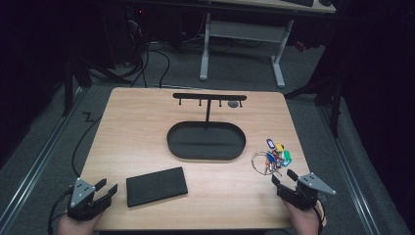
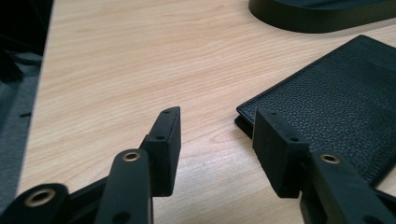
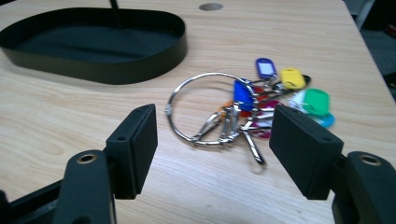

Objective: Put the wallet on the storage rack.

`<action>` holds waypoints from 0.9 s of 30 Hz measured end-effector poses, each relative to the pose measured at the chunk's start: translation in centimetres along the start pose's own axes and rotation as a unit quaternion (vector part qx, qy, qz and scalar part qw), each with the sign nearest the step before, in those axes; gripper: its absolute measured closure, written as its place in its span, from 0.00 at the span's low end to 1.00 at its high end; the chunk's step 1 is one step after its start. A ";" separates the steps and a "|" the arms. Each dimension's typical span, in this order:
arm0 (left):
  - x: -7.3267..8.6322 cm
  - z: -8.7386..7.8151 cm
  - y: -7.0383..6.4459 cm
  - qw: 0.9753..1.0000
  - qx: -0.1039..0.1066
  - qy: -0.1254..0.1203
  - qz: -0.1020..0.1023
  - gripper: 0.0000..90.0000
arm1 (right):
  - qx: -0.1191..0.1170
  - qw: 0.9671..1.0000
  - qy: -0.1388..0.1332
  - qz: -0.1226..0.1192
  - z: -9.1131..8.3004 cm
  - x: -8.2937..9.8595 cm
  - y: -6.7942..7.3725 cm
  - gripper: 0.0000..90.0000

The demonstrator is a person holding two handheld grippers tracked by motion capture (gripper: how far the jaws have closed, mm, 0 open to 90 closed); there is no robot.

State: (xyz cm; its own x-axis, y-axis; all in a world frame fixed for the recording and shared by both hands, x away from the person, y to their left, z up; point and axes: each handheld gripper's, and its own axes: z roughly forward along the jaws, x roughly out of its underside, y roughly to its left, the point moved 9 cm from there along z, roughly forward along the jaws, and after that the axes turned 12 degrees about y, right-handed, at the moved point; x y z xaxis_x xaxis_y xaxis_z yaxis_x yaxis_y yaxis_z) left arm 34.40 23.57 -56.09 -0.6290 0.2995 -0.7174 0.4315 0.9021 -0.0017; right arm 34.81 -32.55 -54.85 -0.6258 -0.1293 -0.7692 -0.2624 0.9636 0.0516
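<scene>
Hovering my right gripper, jaws apart, just short of the keys; left gripper gapes beside the wallet.

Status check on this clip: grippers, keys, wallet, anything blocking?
Left gripper open beside black wallet. Right gripper open, facing key ring, not touching. Nothing between fingers and keys.

left gripper: jaws spread wide, nothing between them | below: bare wooden surface | black textured wallet: flat, its near corner just beside the right-hand jaw | black oval tray: rim at top edge, apart from wallet
</scene>
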 end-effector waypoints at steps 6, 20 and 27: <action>-0.1 0.6 -0.6 1.000 -0.004 0.010 0.025 0.62 | 0.004 1.000 0.004 -0.026 0.2 0.1 0.6 0.37; 1.0 1.1 -2.2 0.996 0.013 0.047 0.069 0.92 | -0.003 1.000 0.001 -0.026 0.3 -0.3 0.3 0.37; 1.9 1.4 -3.4 0.992 0.008 0.071 0.104 0.96 | -0.015 1.000 0.007 -0.026 0.9 -0.4 0.6 0.37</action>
State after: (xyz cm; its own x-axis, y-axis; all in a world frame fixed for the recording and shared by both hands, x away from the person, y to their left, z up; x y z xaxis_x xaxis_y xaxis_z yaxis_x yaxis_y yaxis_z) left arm 32.64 20.60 -58.42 -0.6094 0.5210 -0.5976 0.5718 0.8110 0.1240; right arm 35.54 -31.70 -55.12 -0.6205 -0.1815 -0.7629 -0.3164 0.9481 0.0318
